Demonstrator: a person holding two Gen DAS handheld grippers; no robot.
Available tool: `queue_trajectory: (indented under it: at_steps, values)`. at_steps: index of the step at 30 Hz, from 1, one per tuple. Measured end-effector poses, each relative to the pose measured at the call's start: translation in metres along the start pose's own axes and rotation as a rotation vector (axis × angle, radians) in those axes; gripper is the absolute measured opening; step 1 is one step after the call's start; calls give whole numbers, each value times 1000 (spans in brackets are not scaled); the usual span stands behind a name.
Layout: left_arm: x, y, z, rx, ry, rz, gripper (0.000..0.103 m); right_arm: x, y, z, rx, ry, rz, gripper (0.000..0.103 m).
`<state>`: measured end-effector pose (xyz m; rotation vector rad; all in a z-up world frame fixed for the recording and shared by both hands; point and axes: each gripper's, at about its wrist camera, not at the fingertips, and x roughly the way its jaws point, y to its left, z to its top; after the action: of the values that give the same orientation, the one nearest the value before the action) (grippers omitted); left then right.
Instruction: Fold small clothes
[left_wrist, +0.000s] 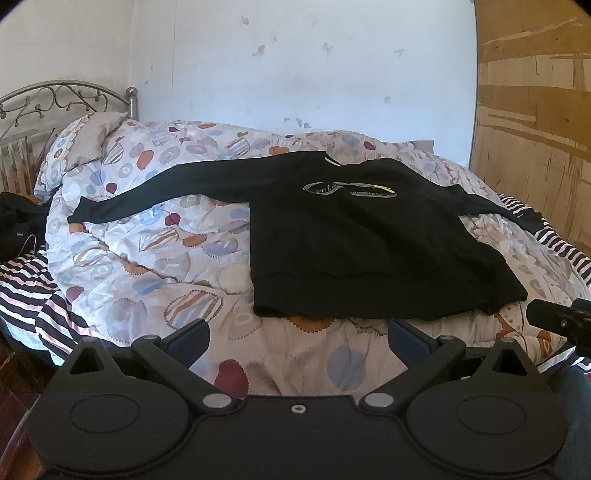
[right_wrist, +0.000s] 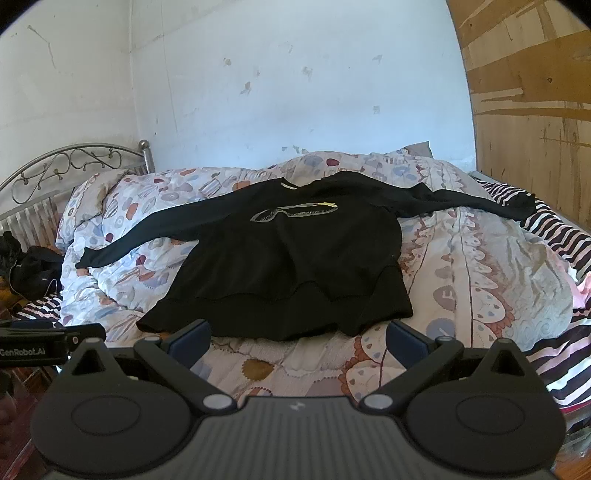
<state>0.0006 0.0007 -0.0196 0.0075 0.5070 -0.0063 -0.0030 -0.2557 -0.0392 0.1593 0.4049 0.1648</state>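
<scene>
Two tongs, left (left_wrist: 297, 338) and right (right_wrist: 297, 338), wide open and empty at lower frame, before black sweater (left_wrist: 354, 236) spread on quilt (left_wrist: 147, 251).

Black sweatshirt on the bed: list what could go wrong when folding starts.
The black sweatshirt lies on a lumpy patterned duvet, so a pinch by the open left gripper or right gripper may catch bedding too. The soft, uneven surface may leave crooked folds. The right sleeve cuff lies far off, perhaps awkward to reach.

The sweater's chest logo (left_wrist: 349, 190) is too small to read; dark clothes (left_wrist: 18, 225) are cut off.
</scene>
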Motion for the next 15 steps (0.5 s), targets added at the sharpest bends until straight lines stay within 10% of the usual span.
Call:
queue_trajectory:
  at_steps: [15]
  values:
    - [3,0,4,-1,27,-3,102,4,-2,-1,14,20,1,103]
